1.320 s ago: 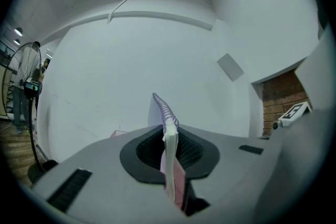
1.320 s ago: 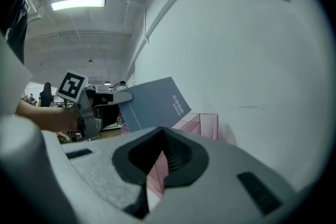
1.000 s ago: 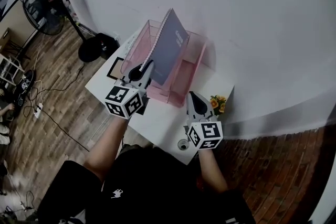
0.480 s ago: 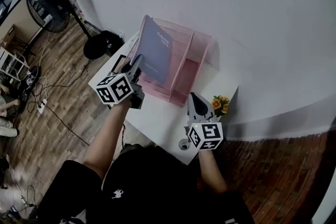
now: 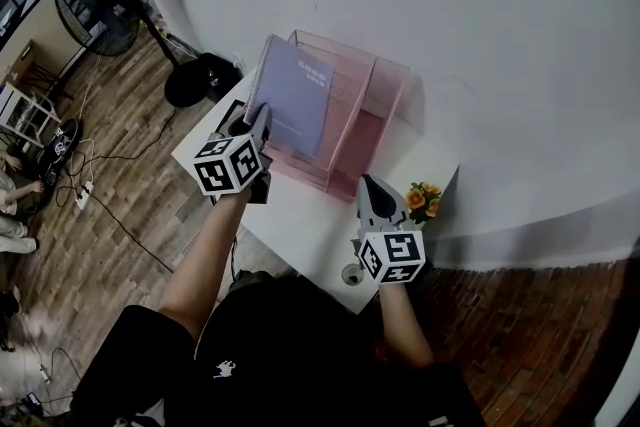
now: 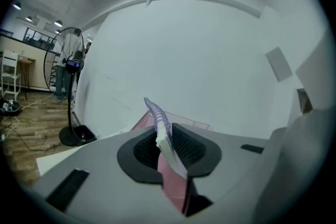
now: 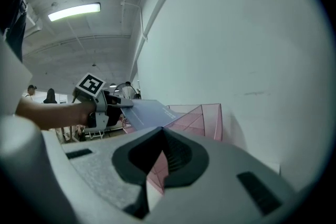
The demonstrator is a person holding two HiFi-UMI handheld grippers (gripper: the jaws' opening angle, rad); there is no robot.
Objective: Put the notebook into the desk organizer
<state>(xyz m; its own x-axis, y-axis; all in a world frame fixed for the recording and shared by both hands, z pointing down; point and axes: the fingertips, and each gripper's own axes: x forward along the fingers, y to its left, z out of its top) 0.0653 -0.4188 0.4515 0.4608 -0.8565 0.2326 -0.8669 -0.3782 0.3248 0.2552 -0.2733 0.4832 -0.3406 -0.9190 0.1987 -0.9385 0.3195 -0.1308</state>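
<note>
The grey-blue, spiral-bound notebook (image 5: 293, 105) leans tilted over the pink mesh desk organizer (image 5: 392, 87) at upper centre, its spiral edge seemingly lightly pinched in the left gripper (image 5: 262, 116), whose jaws have just been opening, while the right gripper (image 5: 369, 185) hovers closed and empty.

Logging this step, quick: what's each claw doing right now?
Left claw: closed on the notebook, though it has just been opening.
Right claw: closed, empty.

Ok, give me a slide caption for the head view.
Left gripper, jaws just easing open, holds the notebook tilted over the pink desk organizer; right gripper waits beside it.
</note>
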